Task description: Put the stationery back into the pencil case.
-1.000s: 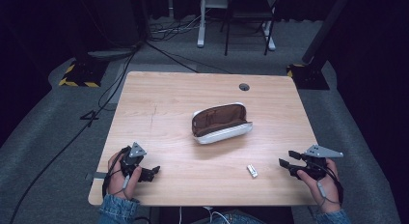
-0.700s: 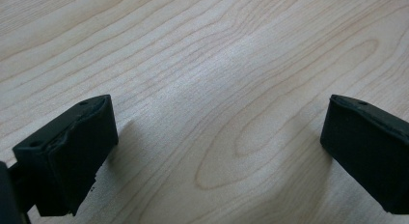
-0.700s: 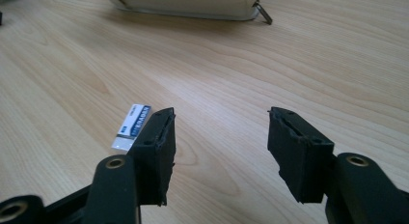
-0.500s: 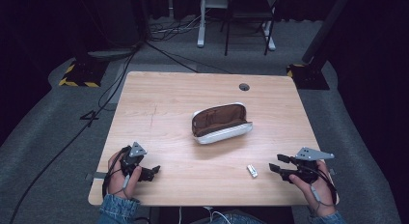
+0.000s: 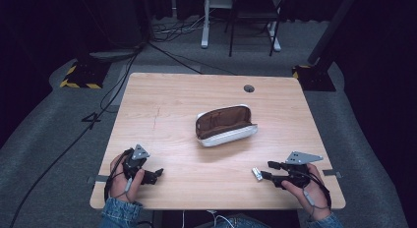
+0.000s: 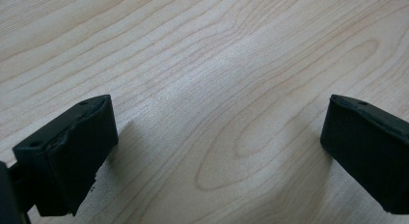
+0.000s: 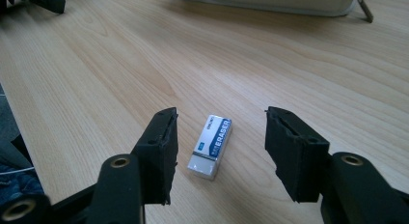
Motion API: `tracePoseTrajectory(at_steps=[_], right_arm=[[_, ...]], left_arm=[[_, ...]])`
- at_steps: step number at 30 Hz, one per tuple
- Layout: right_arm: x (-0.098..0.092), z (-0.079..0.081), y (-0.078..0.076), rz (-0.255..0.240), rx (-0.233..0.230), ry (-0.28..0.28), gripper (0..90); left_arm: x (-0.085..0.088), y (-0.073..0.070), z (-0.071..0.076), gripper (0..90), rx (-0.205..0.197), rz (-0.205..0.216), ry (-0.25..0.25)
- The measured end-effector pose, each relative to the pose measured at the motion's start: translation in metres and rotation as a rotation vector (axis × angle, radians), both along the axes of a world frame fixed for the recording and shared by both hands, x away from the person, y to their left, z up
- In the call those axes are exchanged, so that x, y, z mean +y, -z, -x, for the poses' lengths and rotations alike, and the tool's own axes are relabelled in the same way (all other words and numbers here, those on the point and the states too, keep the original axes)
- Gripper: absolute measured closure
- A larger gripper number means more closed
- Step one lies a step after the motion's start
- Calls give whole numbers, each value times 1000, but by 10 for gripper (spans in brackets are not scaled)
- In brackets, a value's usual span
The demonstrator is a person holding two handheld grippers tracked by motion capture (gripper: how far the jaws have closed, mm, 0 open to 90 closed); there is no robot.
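The eraser (image 7: 211,145) lay flat on the table (image 5: 167,110), at five o'clock from the open pouch (image 5: 225,125). The right gripper (image 7: 218,154) straddled it, jaws apart and just closing, not touching. At the table's seven o'clock, the left gripper (image 5: 156,174) rested wide, holding nothing.

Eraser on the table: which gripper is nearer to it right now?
Right. The right gripper has the eraser lying between its open jaws, untouched, jaws just closing. The left gripper rests far across the table's near edge.
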State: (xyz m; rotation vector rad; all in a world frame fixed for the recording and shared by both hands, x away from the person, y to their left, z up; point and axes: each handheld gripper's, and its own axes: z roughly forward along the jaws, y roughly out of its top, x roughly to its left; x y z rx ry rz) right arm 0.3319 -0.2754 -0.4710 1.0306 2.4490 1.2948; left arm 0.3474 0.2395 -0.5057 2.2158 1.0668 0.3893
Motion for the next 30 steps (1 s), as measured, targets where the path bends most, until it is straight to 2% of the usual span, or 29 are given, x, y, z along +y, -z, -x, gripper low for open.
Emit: tracePoseTrajectory(at_steps=[11,19,24,26,27,30], right_arm=[[20,-4,16,62,28,-25,496],[26,-7,22,135,8,-30,611],[28,-6,23,158,4,-34,651],[29,-6,24,163,3,-32,681],[29,-6,23,171,0,-27,724],[28,-6,23,169,6,-17,735]], left_arm=[[0,0,0,1,-1,0,1],[0,0,0,1,0,0,0],[0,0,0,1,0,0,0],[0,0,0,1,0,0,0],[0,0,0,1,0,0,0],[0,0,0,1,0,0,0]])
